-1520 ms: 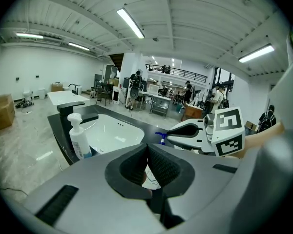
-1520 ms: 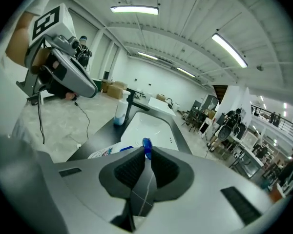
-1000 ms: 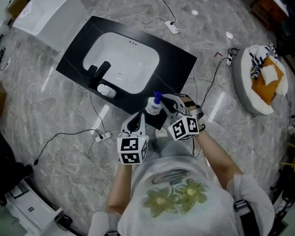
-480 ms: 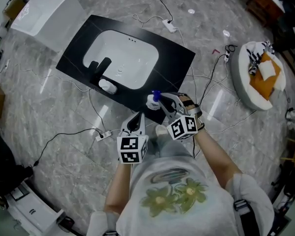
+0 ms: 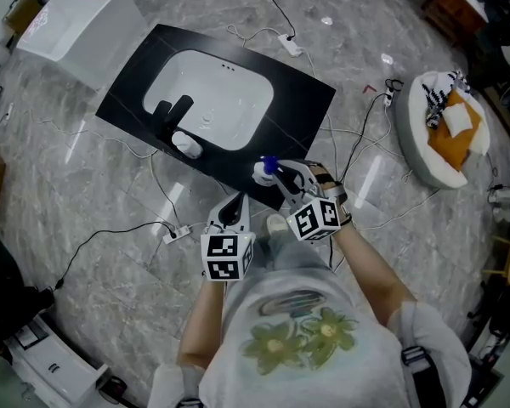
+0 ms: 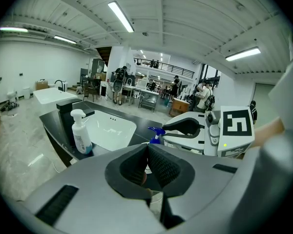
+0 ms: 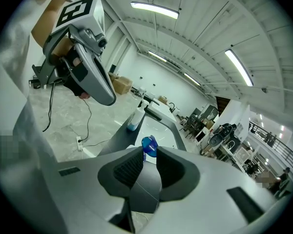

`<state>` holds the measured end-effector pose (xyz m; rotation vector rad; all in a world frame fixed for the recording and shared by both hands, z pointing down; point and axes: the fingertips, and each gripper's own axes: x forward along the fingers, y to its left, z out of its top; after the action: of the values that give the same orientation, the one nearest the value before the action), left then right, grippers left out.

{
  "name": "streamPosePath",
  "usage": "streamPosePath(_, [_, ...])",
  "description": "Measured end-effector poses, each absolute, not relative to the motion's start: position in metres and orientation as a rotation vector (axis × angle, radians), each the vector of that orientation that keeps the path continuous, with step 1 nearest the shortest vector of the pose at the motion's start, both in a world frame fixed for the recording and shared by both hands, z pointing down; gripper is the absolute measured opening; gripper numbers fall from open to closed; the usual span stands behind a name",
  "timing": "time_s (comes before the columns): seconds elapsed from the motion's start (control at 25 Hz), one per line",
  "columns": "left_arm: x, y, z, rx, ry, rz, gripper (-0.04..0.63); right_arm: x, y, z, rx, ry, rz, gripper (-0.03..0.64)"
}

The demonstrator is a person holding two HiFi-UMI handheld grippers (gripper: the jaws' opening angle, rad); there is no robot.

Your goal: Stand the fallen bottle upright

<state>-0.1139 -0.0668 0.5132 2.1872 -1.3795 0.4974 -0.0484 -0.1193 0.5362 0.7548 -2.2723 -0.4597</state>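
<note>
Little is changing since a moment ago: the right claw [image 5: 280,179] is still hovering at the near edge of the black rectangular counter [image 5: 306,100], and the white spray bottle with the blue trigger head [image 5: 265,172] is still standing upright there, just off the claw's tips. In the right gripper view the two jaws are standing apart with bare counter showing through the gap, and the blue head is sitting right at their tips, so the claw is not clamping anything. The left claw [image 6: 147,151] is hanging lower and nearer the person, its two pads pressing together on nothing. Two bottles are standing on the counter: the spray bottle at the near edge, and one white pump bottle [image 5: 185,145] just beside the single black faucet [image 5: 172,117]. One white sink basin [image 5: 212,100] is sitting in the counter's middle. Several thin cables are trailing over the grey marble floor [image 5: 85,202] around it.
</note>
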Motion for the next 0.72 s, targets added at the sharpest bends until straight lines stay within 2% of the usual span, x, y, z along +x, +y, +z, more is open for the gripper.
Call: streamPosePath(0.72, [-0.114,-0.060,0.511,2.208,-1.355,0.491,0.018,-0.055,-0.093,0.538,0.741,-2.317,-0.391,0.080])
